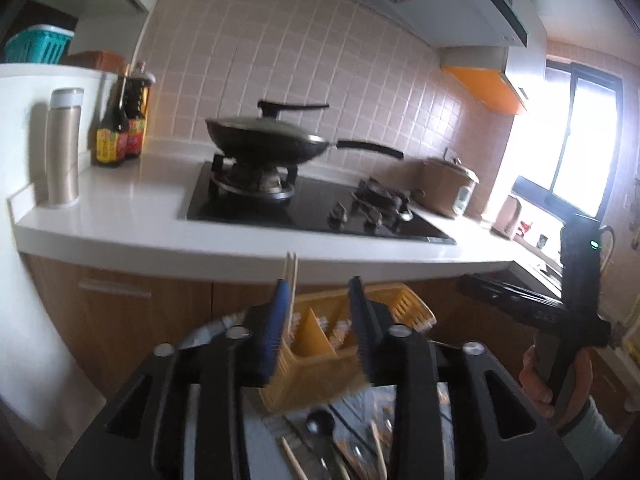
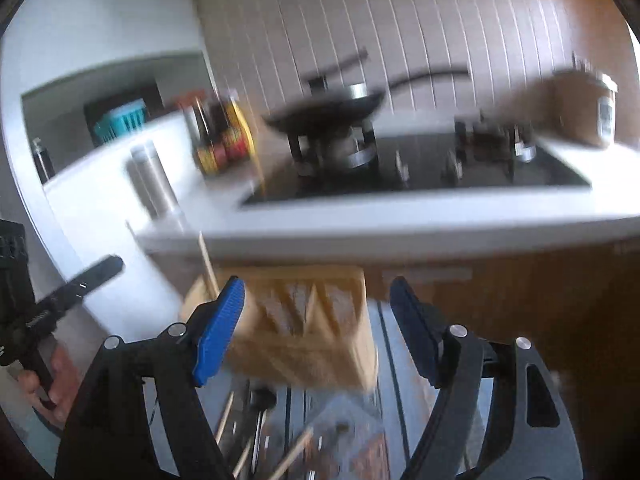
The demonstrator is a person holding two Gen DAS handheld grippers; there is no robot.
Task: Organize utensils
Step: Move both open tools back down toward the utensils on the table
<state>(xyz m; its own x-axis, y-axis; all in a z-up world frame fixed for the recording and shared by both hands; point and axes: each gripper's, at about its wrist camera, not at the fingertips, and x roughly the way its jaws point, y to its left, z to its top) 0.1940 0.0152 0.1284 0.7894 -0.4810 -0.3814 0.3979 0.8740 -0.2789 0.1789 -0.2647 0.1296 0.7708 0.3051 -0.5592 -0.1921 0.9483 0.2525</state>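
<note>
A yellow slotted utensil caddy with dividers stands on a low patterned surface below the counter. It also shows, blurred, in the right wrist view. My left gripper is open above the caddy, with a pair of wooden chopsticks standing upright against its left pad. My right gripper is open and empty, its fingers either side of the caddy. Loose chopsticks and a black spoon lie on the surface below. Chopsticks also show in the right wrist view.
A white counter holds a black hob with a lidded wok, sauce bottles, a steel flask and a rice cooker. Wooden cabinet fronts stand behind the caddy. The right gripper's body is at right.
</note>
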